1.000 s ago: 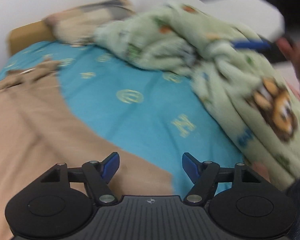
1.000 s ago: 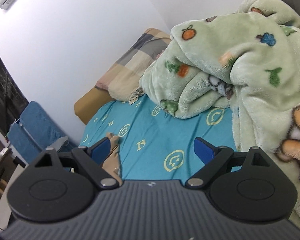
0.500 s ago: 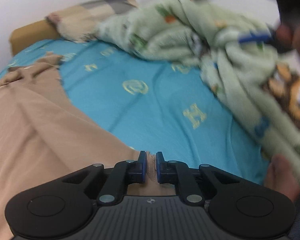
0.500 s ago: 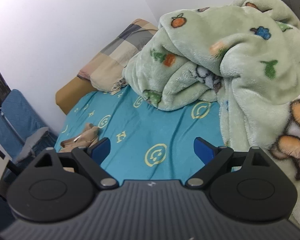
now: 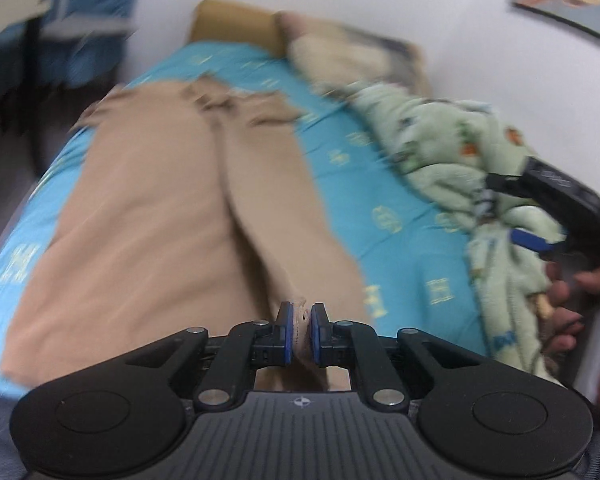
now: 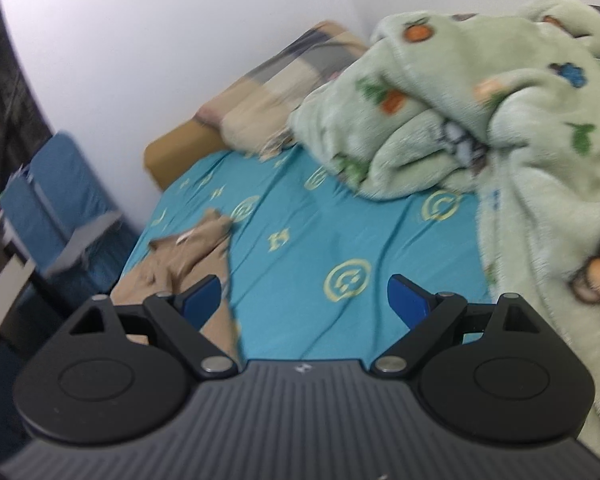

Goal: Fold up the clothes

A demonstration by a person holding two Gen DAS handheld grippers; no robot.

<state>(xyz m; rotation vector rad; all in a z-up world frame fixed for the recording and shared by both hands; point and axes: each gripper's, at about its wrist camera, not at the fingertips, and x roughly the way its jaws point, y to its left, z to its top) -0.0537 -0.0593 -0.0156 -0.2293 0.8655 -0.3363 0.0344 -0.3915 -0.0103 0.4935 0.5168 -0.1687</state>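
The left tongs (image 5: pixel 299 334) are clenched on the hem of one leg of the tan cotton trousers (image 5: pixel 172 216), which lie spread lengthwise on the bed's turquoise sheet with yellow logos (image 5: pixel 384 216). The right tongs (image 6: pixel 304 300) hang released over bare sheet, grasping nothing. To fold well, I judge the gripped leg should be carried flat across onto the other, hems aligned, without dragging the waistband. A crumpled pale green fleece blanket (image 6: pixel 500 112) and a checked pillow (image 6: pixel 284 84) crowd the white wall.

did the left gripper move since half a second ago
Yes. The left gripper, shut on the tan trousers, has pulled back from the pillow, now farther off.
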